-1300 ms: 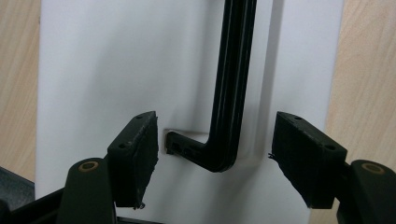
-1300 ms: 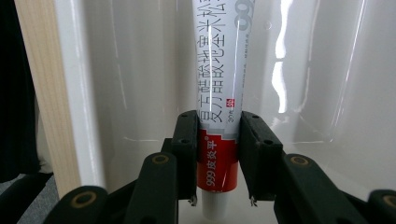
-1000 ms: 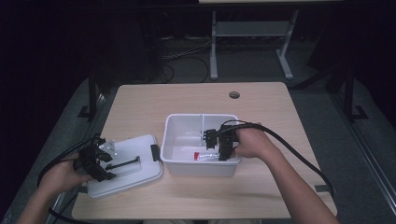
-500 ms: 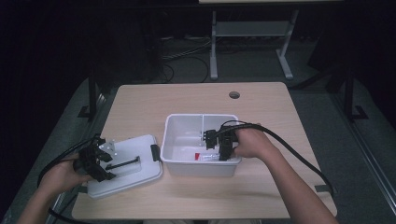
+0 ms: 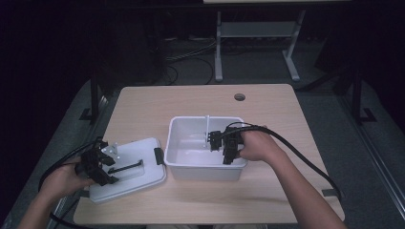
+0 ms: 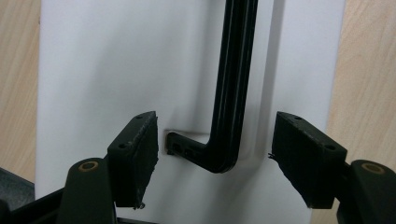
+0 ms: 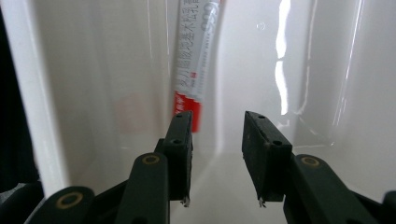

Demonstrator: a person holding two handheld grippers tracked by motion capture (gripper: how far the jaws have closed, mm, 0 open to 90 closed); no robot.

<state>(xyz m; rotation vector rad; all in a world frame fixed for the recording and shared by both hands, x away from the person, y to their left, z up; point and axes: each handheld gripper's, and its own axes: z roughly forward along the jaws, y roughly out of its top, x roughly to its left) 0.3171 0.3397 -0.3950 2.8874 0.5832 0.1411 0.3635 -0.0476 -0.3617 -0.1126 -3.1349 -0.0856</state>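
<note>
Tube (image 7: 195,56) of paste lies in the white bin (image 5: 191,164) near the counter's (image 5: 157,102) middle, just released as the right hand-held gripper (image 7: 217,156) opens. Light, soft, slippery; grip mid-body. Left hand-held gripper (image 6: 215,158) straddles the lid (image 5: 138,179) handle (image 6: 229,93), unclenched.

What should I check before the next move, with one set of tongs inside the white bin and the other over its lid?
1. Right tongs released: ok. The jaws have just been opening and nothing is between them.
2. Tube lying in the bin: ok, just ahead of the jaws.
3. Tube clear of the nearer pad: cannot tell.
4. Left tongs lined up: ok. They are open and astride the black handle.
5. Handle gripped: not ok. Both pads stand off it.
6. Lid flat on the table beside the bin: ok.
</note>
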